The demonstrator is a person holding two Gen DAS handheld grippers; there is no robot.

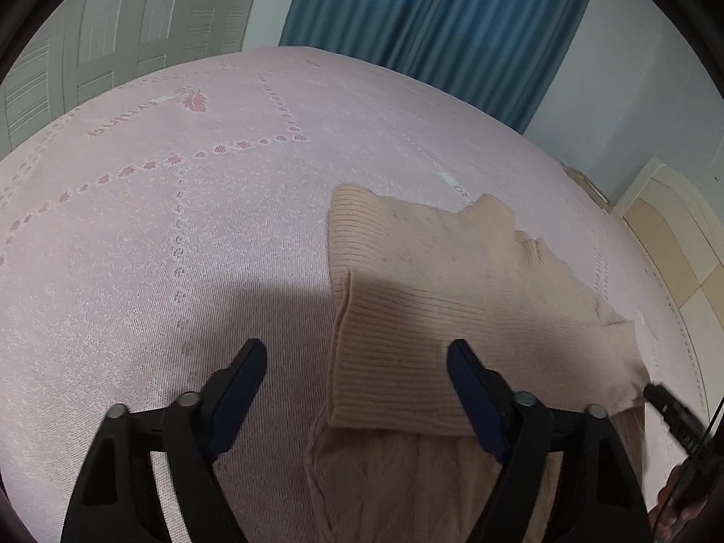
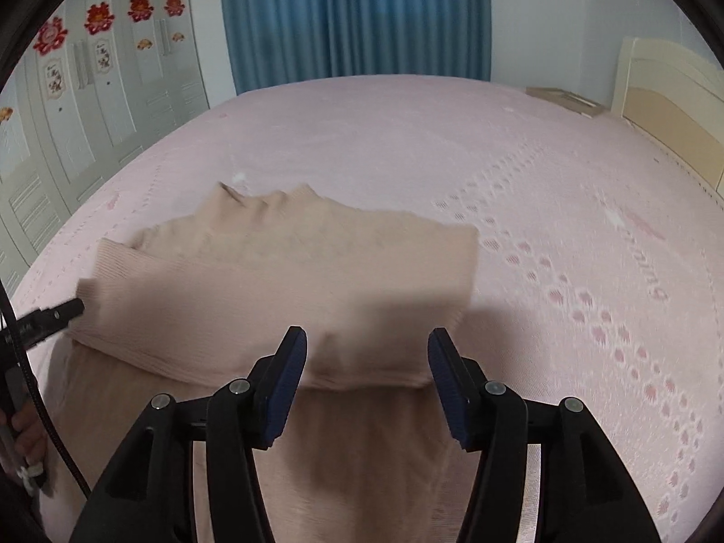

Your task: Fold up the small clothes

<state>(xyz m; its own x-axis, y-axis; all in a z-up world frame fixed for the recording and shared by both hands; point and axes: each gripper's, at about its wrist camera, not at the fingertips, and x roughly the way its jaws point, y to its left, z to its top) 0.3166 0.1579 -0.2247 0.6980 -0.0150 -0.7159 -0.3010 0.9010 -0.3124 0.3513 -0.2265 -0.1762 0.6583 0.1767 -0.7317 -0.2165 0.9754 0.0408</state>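
A beige ribbed knit garment (image 1: pixel 452 280) lies on the pink bedspread (image 1: pixel 158 235), its upper part folded down over the lower part as a broad band. My left gripper (image 1: pixel 355 348) hovers open above the band's left edge, half over cloth and half over the bedspread, its pads pressing on nothing. In the right wrist view the same garment (image 2: pixel 294 271) fills the middle. My right gripper (image 2: pixel 367 337) stands open just above the band's near folded edge, holding nothing. Each gripper's black tip also shows at the border of the other view.
The bedspread (image 2: pixel 543 172) stretches far beyond the garment on all sides. Blue curtains (image 2: pixel 357 18) hang behind the bed, white wardrobe doors (image 2: pixel 90 104) stand at the left and a cream headboard (image 2: pixel 669 104) at the right. A hand (image 2: pixel 22 443) shows at the left edge.
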